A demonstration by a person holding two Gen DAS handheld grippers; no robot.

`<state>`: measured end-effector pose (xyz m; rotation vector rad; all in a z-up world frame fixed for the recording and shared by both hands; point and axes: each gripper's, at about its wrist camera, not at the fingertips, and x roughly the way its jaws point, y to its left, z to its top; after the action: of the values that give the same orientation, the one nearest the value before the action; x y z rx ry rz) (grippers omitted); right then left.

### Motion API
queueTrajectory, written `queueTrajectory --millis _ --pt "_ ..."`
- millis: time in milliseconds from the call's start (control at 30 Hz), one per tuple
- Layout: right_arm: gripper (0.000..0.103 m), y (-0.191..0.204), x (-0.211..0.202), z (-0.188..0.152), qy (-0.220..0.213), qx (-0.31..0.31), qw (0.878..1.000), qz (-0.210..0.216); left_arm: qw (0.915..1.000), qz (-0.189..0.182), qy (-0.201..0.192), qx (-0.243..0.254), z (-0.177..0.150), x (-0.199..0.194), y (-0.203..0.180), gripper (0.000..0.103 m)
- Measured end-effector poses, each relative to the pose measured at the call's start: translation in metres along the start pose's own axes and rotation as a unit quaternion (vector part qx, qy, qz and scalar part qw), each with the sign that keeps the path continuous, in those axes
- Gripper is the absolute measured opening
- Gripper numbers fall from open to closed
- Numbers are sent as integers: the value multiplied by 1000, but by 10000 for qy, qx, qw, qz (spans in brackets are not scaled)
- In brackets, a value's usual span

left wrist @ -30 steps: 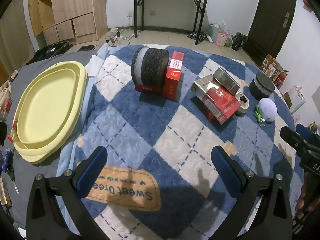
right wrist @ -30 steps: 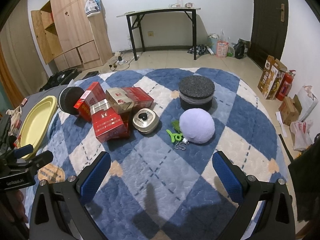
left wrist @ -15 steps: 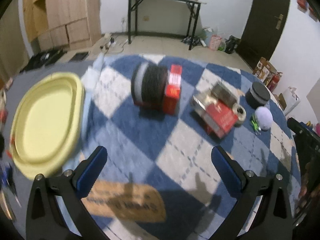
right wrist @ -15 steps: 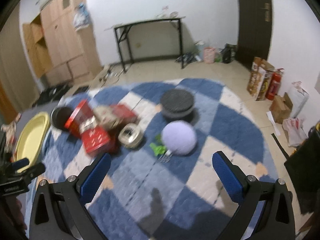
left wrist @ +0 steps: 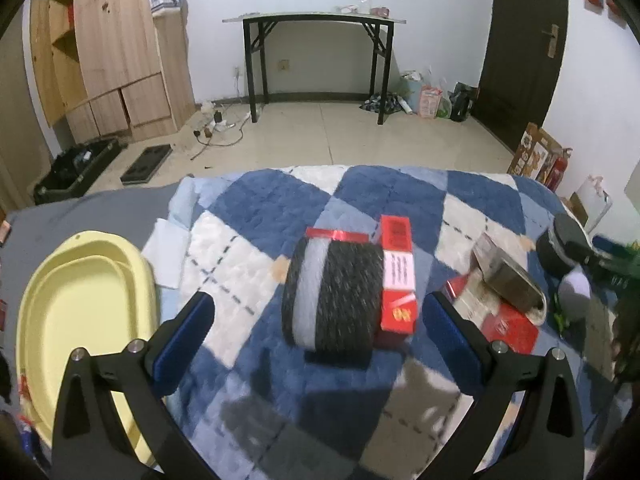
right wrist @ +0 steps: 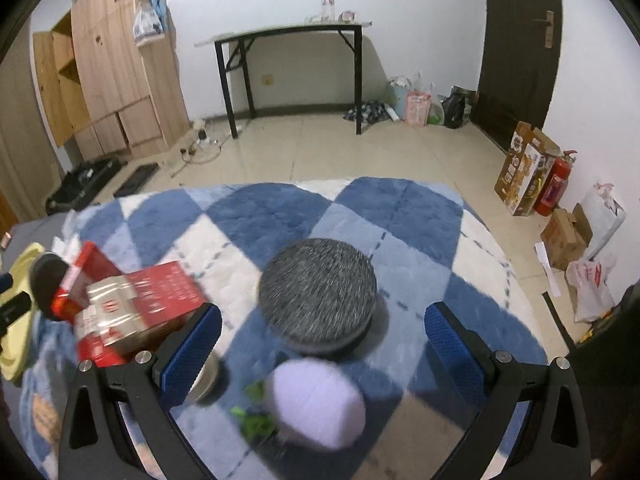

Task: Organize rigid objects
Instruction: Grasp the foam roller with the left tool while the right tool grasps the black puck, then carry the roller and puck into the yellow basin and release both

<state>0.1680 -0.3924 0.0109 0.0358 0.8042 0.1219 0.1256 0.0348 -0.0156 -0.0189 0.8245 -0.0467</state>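
1. The left hand-held gripper (left wrist: 318, 322) hangs with its jaws spread wide and nothing between them, lined up on the upright grey roll (left wrist: 332, 294) at its 12 o'clock. I read that as framing the roll for a pick-up.
2. A red box (left wrist: 397, 276) stands touching the roll at its 3 o'clock, which probably keeps the roll from rolling but crowds that side for a finger.
3. The yellow tray (left wrist: 80, 320) lies at 9 o'clock on the blanket (left wrist: 248, 208). It is bare and looks like the place things are to go.
4. The right hand-held gripper (right wrist: 322, 344) is likewise released and carries nothing. The flat grey disc (right wrist: 318, 294) lies at its 12 o'clock, and the lilac ball (right wrist: 316, 400) is just under the jaws at 6 o'clock.
5. Red boxes (right wrist: 132, 312) lie heaped at 9 o'clock. Blur hides how they overlap, so I cannot tell which sits on top.
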Motion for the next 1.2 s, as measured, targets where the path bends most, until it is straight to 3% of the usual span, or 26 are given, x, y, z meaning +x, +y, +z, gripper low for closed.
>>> queueTrajectory --millis 133,267,300,333,400,433,700,900,1033,1200 --pt "103 -6 28 -1 30 185 9998 45 9999 0 48 128 -1 16 -1 103" --pt "102 -6 50 -5 168 105 9998 14 9998 48 -33 212 -3 21 -4 94" --pt "96 -6 54 -6 184 85 9998 22 9997 106 -56 235 -3 22 -4 85" --pt "84 -7 57 -7 190 66 9998 46 9997 112 -62 221 -4 22 -2 81" --pt "71 -8 60 -9 204 20 9997 158 9999 -132 -46 76 -4 23 2 60" --pt "70 -7 58 -10 160 -26 9996 232 9998 -174 -35 1 -4 23 4 53" --pt "69 -12 34 -13 -176 2 9998 103 9994 -211 -106 -251 -3 -2 18 53" --pt "69 -3 -6 -13 -582 -295 9978 154 9994 -16 -317 -163 13 -55 35 53" --pt "69 16 -45 -16 -871 -558 9937 440 9977 232 -519 -372 20 -102 74 53" --pt "69 69 -92 -24 -908 -968 9837 1213 9929 541 -692 -799 5 -128 146 53"
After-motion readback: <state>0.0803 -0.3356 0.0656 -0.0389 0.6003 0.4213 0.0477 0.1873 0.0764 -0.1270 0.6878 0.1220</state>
